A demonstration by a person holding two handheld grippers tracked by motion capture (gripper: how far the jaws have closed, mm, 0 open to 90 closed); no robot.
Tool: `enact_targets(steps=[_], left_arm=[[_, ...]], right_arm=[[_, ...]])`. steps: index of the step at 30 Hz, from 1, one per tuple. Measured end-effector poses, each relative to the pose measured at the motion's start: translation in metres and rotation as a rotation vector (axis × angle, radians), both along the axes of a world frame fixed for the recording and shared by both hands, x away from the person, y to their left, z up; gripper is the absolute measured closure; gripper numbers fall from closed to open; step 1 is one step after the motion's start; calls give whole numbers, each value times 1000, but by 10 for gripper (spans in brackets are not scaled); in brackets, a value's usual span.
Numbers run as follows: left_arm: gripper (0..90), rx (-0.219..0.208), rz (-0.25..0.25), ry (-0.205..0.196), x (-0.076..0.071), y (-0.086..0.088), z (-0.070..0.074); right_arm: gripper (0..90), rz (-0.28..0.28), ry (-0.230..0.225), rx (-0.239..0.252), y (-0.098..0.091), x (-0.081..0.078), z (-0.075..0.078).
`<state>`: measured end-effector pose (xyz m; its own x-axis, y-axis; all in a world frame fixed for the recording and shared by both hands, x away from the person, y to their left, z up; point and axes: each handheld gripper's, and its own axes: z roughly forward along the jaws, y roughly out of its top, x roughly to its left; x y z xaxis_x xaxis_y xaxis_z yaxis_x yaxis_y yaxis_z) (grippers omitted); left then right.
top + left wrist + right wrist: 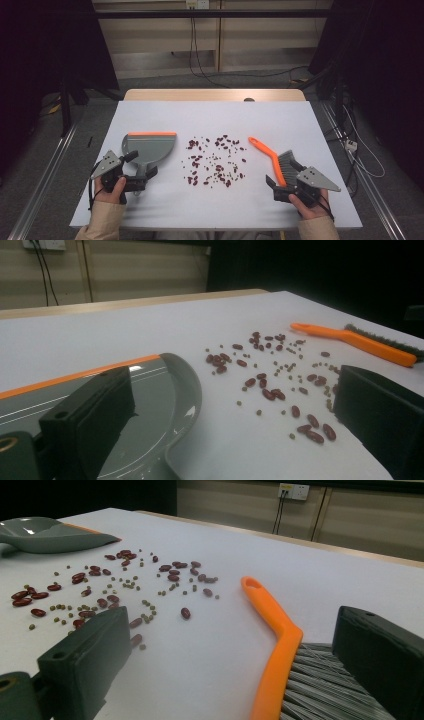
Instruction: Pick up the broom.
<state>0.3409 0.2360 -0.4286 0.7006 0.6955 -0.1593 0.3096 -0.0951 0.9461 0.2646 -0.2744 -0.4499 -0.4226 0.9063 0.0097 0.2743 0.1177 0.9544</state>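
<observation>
At 4 o'clock, right gripper [288,184] gapes astride light, stiff brush [274,645], best gripped mid-handle; at 8 o'clock, left gripper [138,171] released over slick dustpan [149,148], beans [216,161] between

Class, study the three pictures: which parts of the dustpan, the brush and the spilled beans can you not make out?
- Dustpan handle: high view, hidden behind the left gripper.
- Brush bristles: right gripper view, cut off by the bottom edge.
- Small green grains among the beans: high view, too small to tell apart.
</observation>
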Motion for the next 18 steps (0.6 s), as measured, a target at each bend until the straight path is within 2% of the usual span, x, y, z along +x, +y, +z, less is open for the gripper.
enact_targets(steps=[5,10,13,15,16,18], left_arm=[[28,4,-5,-1,-1,-1,1],[28,-2,-2,-3,-1,0,1],[28,1,-4,-5,-1,0,1],[28,-3,-3,-6,-1,-1,1],[28,-2,-4,-9,-1,-1,1],[27,-3,-3,-9,0,-1,1]], right_arm=[[22,3,-18,-9,3,4,3],[21,8,-16,-8,6,7,5],[18,-10,-26,-13,7,13,12],[25,-22,2,-18,6,18,16],[25,-22,2,-18,6,18,16],[34,-53,58,23,2,28,21]])
